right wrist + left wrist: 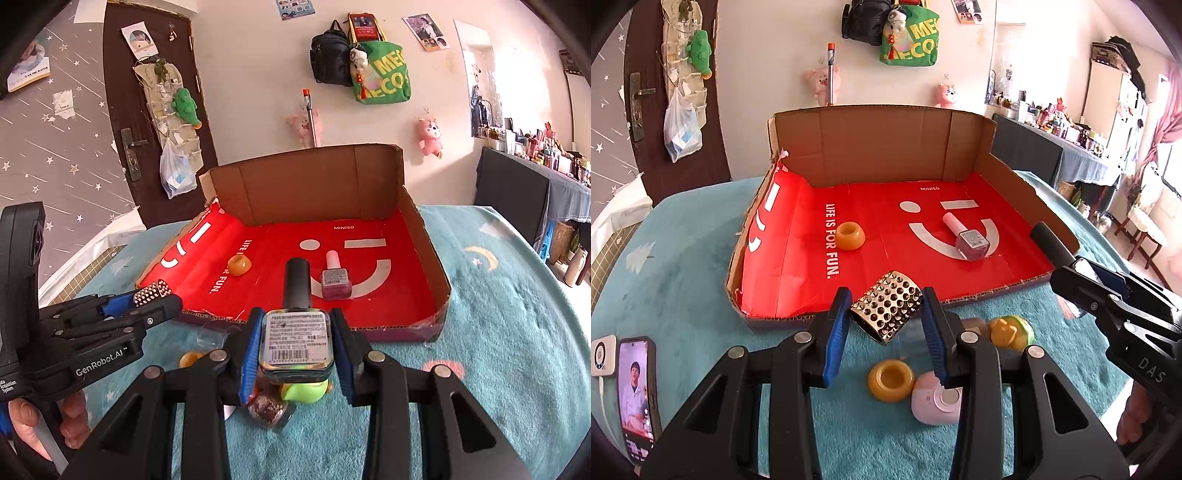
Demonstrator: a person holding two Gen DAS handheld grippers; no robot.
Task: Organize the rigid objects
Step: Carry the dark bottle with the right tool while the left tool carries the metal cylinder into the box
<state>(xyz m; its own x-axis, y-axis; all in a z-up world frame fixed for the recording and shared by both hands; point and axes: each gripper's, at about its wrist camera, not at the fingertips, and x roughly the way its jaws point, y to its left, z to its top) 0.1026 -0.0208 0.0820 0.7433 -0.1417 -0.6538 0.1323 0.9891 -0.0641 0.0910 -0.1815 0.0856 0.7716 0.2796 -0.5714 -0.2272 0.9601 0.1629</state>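
Observation:
My left gripper (886,314) is shut on a studded silver cuff (886,306), held just above the near edge of the red-lined cardboard tray (1008,291). My right gripper (295,339) is shut on a black-capped nail polish bottle (295,328), its labelled base toward the camera, near the tray's front edge (388,326). Inside the tray lie an orange ring-shaped piece (849,236) and a pink-capped glitter polish bottle (967,236). On the teal cloth below sit another orange ring piece (890,380), a pink round device (934,402) and a yellow-green toy (1012,332).
A phone (637,395) with a lit screen and a white power bank (602,356) lie at the left table edge. A glitter jar (267,410) and a clear cup (212,336) sit under the right gripper. A person's hand (26,424) holds the left gripper.

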